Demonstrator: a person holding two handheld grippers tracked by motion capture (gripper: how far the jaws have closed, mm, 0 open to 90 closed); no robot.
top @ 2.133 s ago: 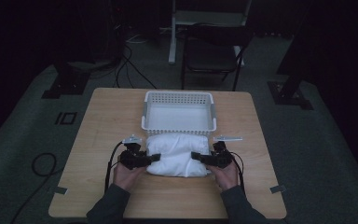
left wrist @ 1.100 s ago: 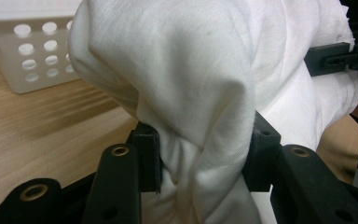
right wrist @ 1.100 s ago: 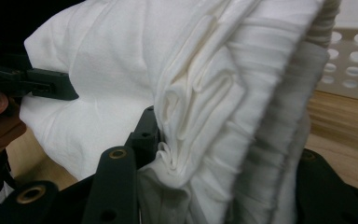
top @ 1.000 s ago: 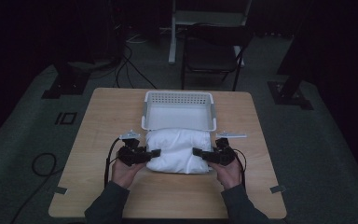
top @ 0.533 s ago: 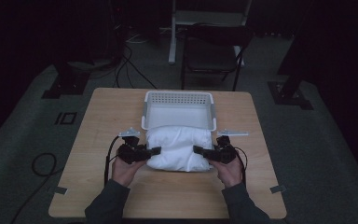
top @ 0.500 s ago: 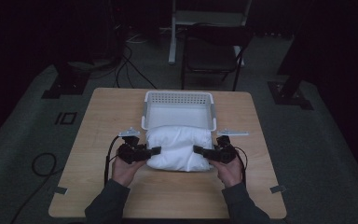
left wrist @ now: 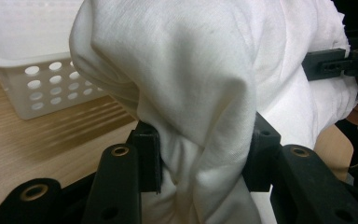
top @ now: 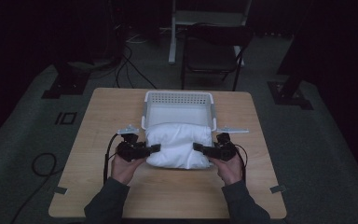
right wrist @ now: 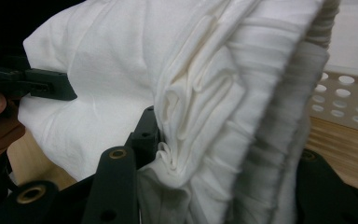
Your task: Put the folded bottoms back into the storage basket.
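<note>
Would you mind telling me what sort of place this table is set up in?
Probably a dim recording studio or lab, not a home: stand bases and cables on grey carpet flank a lone wooden table, with a folding chair behind.

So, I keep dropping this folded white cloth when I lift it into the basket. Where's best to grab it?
At its two short ends, one claw from each side, as the left claw and right claw do. The folded white cloth bunches thick there, giving the pads layers to pinch.
</note>
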